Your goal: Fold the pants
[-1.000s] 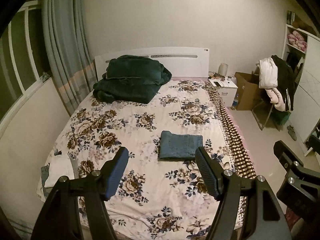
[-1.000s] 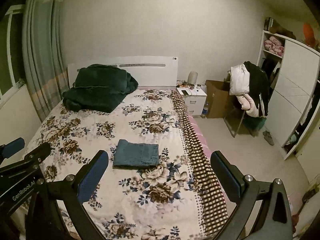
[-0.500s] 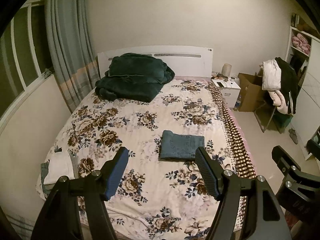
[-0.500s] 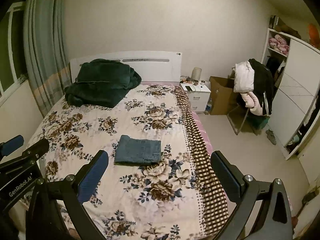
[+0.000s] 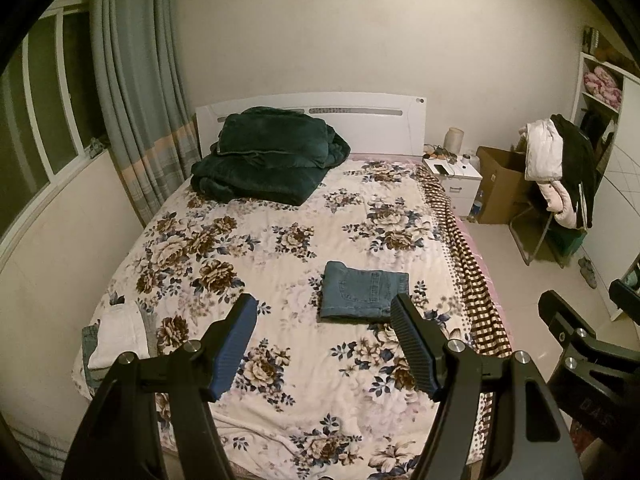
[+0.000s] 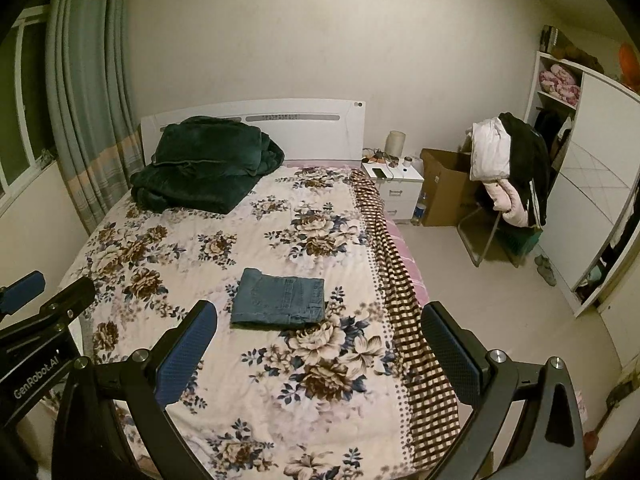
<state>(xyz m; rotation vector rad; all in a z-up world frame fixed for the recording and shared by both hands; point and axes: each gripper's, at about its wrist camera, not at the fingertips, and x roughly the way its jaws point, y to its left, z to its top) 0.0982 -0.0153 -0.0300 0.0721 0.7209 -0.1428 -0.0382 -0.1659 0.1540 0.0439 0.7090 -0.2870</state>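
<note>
A pair of blue jeans (image 5: 362, 292) lies folded into a flat rectangle on the floral bedspread (image 5: 280, 264), right of the bed's middle; it also shows in the right wrist view (image 6: 280, 298). My left gripper (image 5: 324, 324) is open and empty, held well above and back from the bed's foot end. My right gripper (image 6: 320, 332) is open and empty, also raised and back from the bed. Neither touches the jeans.
A dark green blanket (image 5: 268, 156) is piled at the headboard. White and grey folded cloth (image 5: 116, 332) lies at the bed's near left corner. A nightstand (image 6: 394, 188), a cardboard box (image 6: 444, 188), a clothes-laden chair (image 6: 508, 172) and a wardrobe (image 6: 592, 200) stand to the right.
Both grippers have drawn back and up a little, so the bed and the jeans look slightly smaller and further off. The jeans have not moved.
</note>
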